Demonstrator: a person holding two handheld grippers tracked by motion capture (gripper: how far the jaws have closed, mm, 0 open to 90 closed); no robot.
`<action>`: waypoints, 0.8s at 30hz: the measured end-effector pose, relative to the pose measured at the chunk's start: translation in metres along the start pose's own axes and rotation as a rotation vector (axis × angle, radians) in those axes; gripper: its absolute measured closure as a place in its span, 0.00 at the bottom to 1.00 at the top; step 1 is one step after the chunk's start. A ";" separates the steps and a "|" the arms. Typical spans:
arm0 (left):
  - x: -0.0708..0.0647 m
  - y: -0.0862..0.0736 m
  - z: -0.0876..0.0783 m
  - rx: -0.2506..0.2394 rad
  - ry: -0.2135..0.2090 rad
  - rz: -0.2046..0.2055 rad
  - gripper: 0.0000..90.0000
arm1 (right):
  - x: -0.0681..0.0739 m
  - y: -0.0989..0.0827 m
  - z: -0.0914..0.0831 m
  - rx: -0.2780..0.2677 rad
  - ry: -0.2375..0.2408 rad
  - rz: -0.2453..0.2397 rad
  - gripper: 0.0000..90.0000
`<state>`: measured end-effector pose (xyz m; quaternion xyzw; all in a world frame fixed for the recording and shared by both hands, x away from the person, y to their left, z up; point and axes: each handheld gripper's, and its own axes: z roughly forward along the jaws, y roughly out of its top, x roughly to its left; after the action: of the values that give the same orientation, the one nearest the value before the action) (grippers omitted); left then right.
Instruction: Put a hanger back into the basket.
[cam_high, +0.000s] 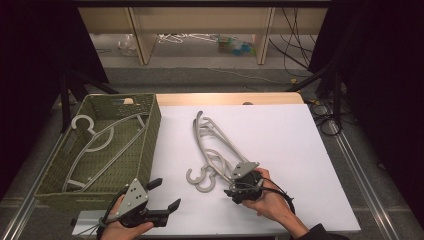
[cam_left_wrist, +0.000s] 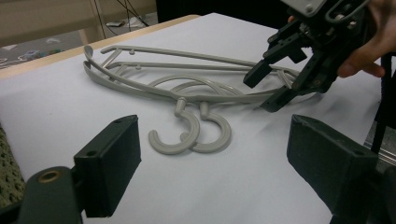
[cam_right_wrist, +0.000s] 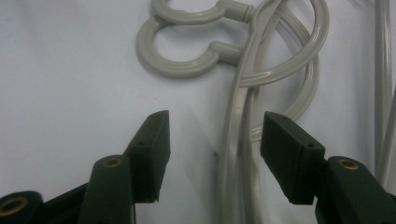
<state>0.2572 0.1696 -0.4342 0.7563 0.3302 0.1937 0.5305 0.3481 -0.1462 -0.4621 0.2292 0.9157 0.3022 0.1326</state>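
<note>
Going L to R: dark drapes are flanking the room, w/ wooden shelving (cam_high: 200, 30) and loose cables along the back floor. A green woven basket (cam_high: 145, 145) is sitting at the table's L edge, holding one grey hanger (cam_high: 95, 145) lying flat inside. The table is wearing a white sheet (cam_high: 290, 145), w/ bare wood edge showing at the far side. Near the front L corner, the left gripper (cam_high: 167, 195) is hovering low over the sheet, held in the person's L hand, pointing R twd the centre; jaws are standing wide apart w/ nothing btwn them. At mid-sheet, two grey plastic hangers (cam_high: 212, 147) are lying stacked, hooks (cam_left_wrist: 194, 137) overlapping and facing the person. Just R of the hooks, the right gripper (cam_high: 231, 189) is tilting down onto the hangers' near arm, R hand wrapping its body, cable trailing back. Its jaws are straddling the stacked hanger arms (cam_right_wrist: 238, 163), about half spread; pads aren't pressing on the plastic yet.
</note>
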 end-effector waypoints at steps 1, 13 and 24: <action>0.000 0.000 0.000 0.002 -0.001 0.007 0.20 | -0.001 0.001 0.003 0.002 -0.017 -0.009 0.49; 0.001 -0.001 0.001 0.010 -0.011 0.002 0.20 | -0.002 0.019 0.026 0.115 -0.118 -0.091 0.57; 0.001 -0.001 0.001 0.031 -0.013 0.008 0.21 | -0.003 0.025 0.026 0.162 -0.150 -0.101 0.73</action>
<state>0.2586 0.1702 -0.4359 0.7669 0.3268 0.1859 0.5202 0.3689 -0.1174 -0.4665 0.2148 0.9350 0.2020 0.1970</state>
